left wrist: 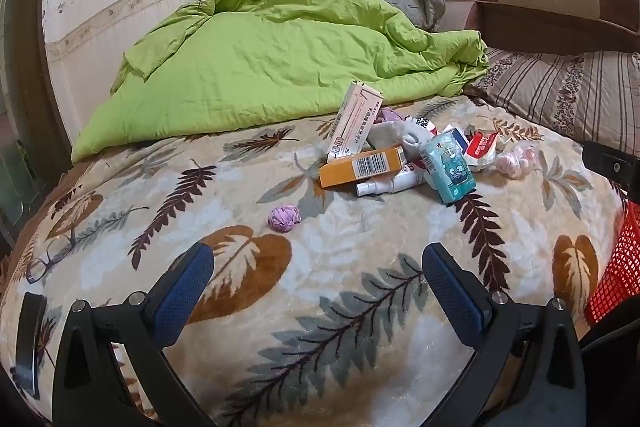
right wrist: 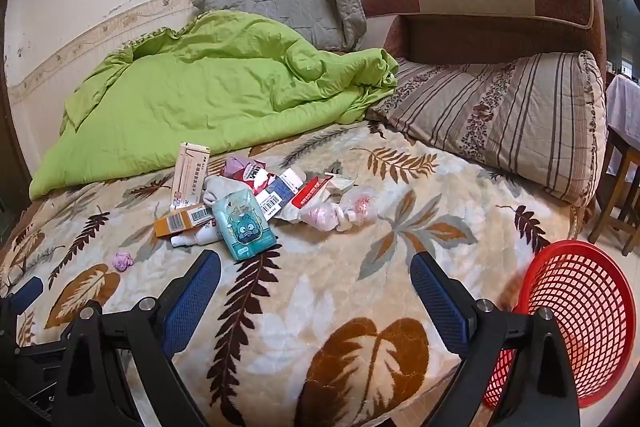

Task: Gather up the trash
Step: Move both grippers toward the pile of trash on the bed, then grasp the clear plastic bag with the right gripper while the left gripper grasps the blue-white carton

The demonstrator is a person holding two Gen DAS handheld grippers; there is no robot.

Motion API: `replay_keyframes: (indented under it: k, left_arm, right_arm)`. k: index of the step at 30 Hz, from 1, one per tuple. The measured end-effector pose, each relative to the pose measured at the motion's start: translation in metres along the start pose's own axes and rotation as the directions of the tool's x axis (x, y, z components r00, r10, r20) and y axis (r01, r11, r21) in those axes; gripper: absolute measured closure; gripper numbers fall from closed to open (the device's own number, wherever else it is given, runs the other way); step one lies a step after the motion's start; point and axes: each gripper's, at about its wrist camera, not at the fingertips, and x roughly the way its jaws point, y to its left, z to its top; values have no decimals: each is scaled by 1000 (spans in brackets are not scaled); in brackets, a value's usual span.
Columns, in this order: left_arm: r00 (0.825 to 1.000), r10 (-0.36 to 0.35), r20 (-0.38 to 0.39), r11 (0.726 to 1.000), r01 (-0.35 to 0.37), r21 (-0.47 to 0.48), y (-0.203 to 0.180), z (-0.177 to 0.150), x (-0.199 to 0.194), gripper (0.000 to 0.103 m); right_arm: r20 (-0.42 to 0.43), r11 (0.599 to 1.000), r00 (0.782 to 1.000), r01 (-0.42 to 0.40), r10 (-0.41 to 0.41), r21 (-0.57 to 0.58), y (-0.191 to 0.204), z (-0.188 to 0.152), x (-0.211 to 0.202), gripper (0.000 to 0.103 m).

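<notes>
Bed [right wrist: 400, 291] fills both views, covered by a leaf-print blanket [left wrist: 320, 307]. Green quilt [left wrist: 280, 59] bunched at 11 o'clock against the wall; grey pillow [right wrist: 288, 3] behind it, striped pillow [right wrist: 512, 123] at 2 o'clock, brown headboard [right wrist: 500, 11] above that. Red basket [right wrist: 576, 319] stands off the bed edge at 4 o'clock in the right wrist view, just beside the right finger; only its mesh side shows in the left view. Trash pile [left wrist: 404, 151] lies mid-blanket at 12 o'clock, well ahead of both grippers: cream box [left wrist: 354, 123] tilted upright at the pile's 10 o'clock, orange box [left wrist: 360, 169] lying flat in front of it, teal tissue pack [right wrist: 244, 223] leaning at the near edge, white spray bottle [left wrist: 384, 185] under the orange box, red-and-white wrapper [right wrist: 312, 195] and pink wad [right wrist: 320, 217] at the pile's 3 o'clock. Purple wad [left wrist: 284, 219] lies apart from the pile at its 7 o'clock. Glasses [left wrist: 50, 259] rest on the blanket at 9 o'clock in the left view. Left gripper [left wrist: 318, 265]: jaws wide, nothing between them. Right gripper [right wrist: 316, 273]: jaws wide, nothing between them.
</notes>
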Motion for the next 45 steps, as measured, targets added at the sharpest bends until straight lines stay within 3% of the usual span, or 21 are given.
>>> replay_keyframes:
  k: [11,21,25,28,29,33,36,37,40,43,44,45]
  left_arm:
    - [999,-11,-31,1000,11,-9,0,-1,5,0]
    - [988,-101,-121,991,89,-99,14,2,18,0]
    - [977,-146,-156,985,129,-115,13,2,26,0]
    - [964,-191,-185,977,168,-129,12,1,34,0]
    - [961,-197,-191,976,174,-132,11,2,35,0]
    - [939,-259,-227,961,227,-158,9,2,45,10]
    - [920,-296,-256,950,254,-184,9,2,53,33]
    - [915,-304,-266,947,259,-191,9,2,57,37]
    - [907,-326,-266,936,270,-227,17,10,63,37]
    - [900,-357,-251,914,281,-292,29,28,71,37]
    - [894,-375,-244,900,288,-326,33,37,76,37]
    - [893,-380,-242,894,286,-346,36,43,79,37]
  right_arm:
    - [-7,1000,1000,-6,6,3,-2,-2,4,5]
    - [-59,997,998,-18,22,76,-15,4,25,6]
    - [-132,989,990,-31,50,145,-21,12,47,8]
    - [-216,977,973,-32,78,208,-29,16,74,13]
    - [-246,959,962,-50,121,278,-35,18,86,17]
    - [-288,927,949,-13,130,375,-49,26,118,20]
    - [-326,887,929,-5,174,461,-53,28,144,20]
    - [-328,872,927,2,182,489,-54,30,154,21]
    - [-346,844,923,46,169,534,-57,28,171,24]
    - [-343,835,922,44,177,549,-61,25,187,46]
    - [-355,832,915,39,193,553,-62,22,192,64]
    - [-363,830,909,37,203,556,-63,20,196,70]
